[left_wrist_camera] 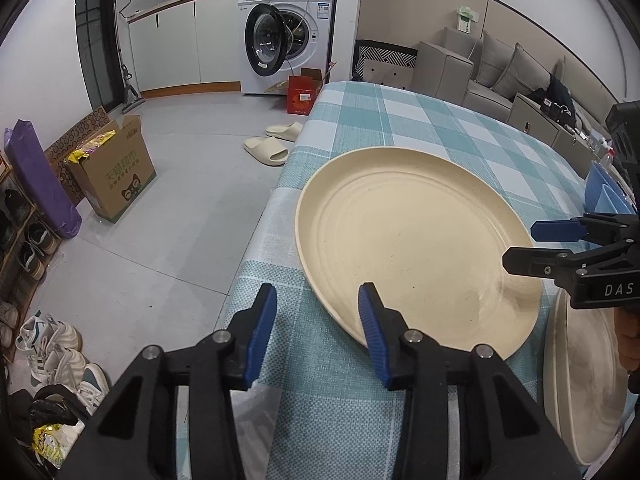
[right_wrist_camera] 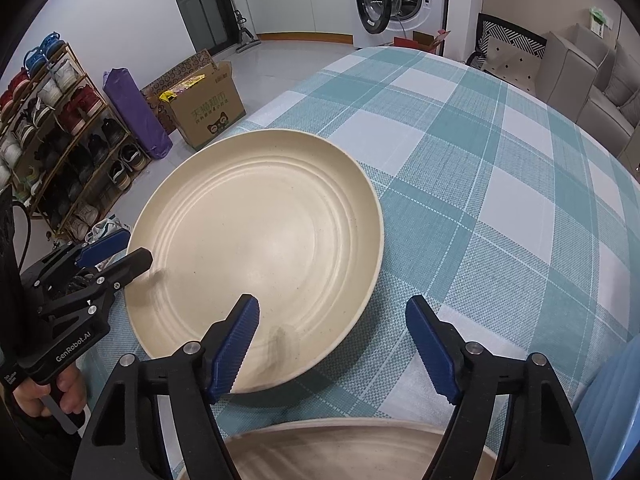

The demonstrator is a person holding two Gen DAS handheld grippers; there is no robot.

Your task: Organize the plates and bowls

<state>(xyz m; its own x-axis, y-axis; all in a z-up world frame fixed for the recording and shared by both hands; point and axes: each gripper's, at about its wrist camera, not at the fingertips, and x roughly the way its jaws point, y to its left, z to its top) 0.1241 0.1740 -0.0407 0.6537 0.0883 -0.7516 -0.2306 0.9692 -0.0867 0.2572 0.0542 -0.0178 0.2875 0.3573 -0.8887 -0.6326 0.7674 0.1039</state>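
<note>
Cream plate (right_wrist_camera: 256, 236) flat on checked cloth (right_wrist_camera: 500, 184), near table's left edge. Left gripper (left_wrist_camera: 318, 312) open, holding nothing: one finger (left_wrist_camera: 262, 332) over cloth beside plate, other over plate's near rim. Right gripper (right_wrist_camera: 332, 344) open, empty: left finger (right_wrist_camera: 236, 344) over plate rim, right finger over cloth. Second cream plate (right_wrist_camera: 340, 452) below right gripper, partly hidden. Blue item (right_wrist_camera: 612, 404) at far right, cut off by frame.

A cream ridged plate (left_wrist_camera: 412, 248) lies flat on the checked cloth, a second plate (right_wrist_camera: 344, 452) just beside it.
</note>
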